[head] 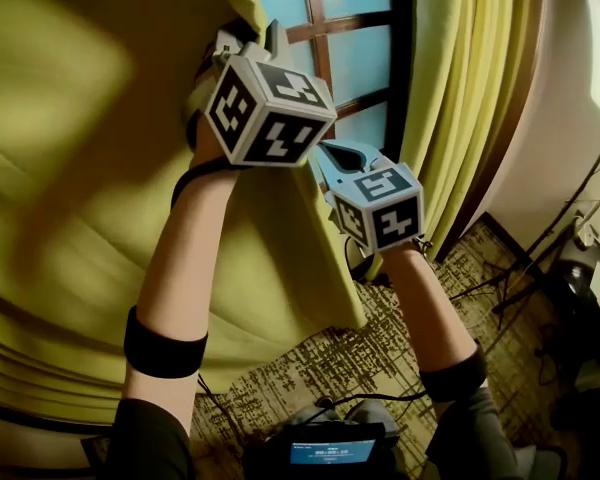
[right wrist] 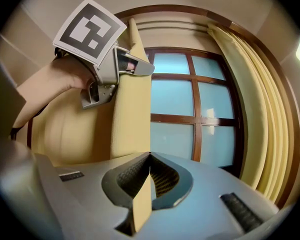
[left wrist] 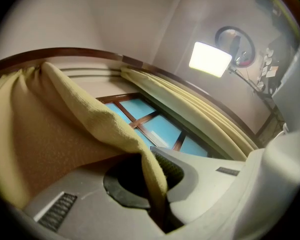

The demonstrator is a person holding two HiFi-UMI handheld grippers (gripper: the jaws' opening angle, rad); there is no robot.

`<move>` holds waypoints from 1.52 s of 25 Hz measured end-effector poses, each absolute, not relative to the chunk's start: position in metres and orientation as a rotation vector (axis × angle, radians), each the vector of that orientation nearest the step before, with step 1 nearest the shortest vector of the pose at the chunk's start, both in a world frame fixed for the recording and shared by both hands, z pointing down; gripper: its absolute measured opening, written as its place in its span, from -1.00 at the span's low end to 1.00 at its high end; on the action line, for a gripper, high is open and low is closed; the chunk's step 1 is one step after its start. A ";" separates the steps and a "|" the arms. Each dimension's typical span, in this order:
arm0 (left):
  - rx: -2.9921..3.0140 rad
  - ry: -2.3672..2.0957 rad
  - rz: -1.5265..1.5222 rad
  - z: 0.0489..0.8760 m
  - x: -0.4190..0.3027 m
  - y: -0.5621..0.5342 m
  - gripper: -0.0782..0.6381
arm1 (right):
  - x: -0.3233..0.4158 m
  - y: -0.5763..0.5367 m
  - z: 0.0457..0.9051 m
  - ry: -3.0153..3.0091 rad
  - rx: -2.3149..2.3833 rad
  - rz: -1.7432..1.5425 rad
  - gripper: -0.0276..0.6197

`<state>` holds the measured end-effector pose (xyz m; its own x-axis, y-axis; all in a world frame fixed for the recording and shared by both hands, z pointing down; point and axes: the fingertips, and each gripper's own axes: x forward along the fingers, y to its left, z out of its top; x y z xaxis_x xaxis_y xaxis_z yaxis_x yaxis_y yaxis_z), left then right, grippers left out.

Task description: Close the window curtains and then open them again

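Left gripper: your left gripper [left wrist: 157,158] is clenched on the free edge of the left curtain [left wrist: 65,134]. A fold of the yellow cloth runs down between the two fingers and is pinched there.
Right gripper: your right gripper [right wrist: 149,159] is clamped on the same edge, with a thin strip of cloth standing on end between its pads. In the head view it sits lower than the left one and nearer the glass.
Left curtain: it spreads in a broad sheet to the left of both sets of fingers. In the head view its hem hangs above the floor below your wrists.
Right curtain: the right curtain [right wrist: 250,109] is bunched in narrow pleats well to the right of your fingertips, apart from both grippers.
Window: the window [right wrist: 190,99] lies straight beyond the right gripper's fingertips. Its pale blue panes are split by brown bars and lie uncovered between the two curtains.
Frame: a dark wooden frame [right wrist: 190,9] arches over the glass, above the fingers.
Wall: a plain pale wall [left wrist: 115,19] lies above and beyond the left fingers, and a bright lit panel [left wrist: 210,59] is off to their right.
Floor: a patterned carpet [head: 380,358], dark on pale, lies below both grippers.
Room: thin dark stands [head: 540,258] rise at the right. A small lit screen [head: 330,453] sits close to your body, under your forearms.
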<state>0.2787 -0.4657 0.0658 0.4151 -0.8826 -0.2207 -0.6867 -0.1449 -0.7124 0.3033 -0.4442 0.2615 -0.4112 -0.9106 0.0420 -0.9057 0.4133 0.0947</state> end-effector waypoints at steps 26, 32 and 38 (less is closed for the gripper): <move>-1.755 2.007 -0.595 0.172 0.139 -0.361 -0.27 | 0.295 -0.363 0.306 -2.883 1.033 0.028 -0.87; -1.976 2.138 -0.583 0.274 0.108 -0.278 -0.28 | 0.291 -0.320 0.359 -2.862 0.945 0.140 -0.88; -2.106 2.175 -0.565 0.346 0.086 -0.228 -0.33 | 0.289 -0.288 0.403 -2.803 0.976 0.206 -0.88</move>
<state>0.0859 -0.2282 0.3459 -0.0639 -0.9762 0.2073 -0.9537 -0.0015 -0.3009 0.2892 -0.2883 0.4033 -0.7724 -0.6024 0.2011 -0.6254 0.7767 -0.0753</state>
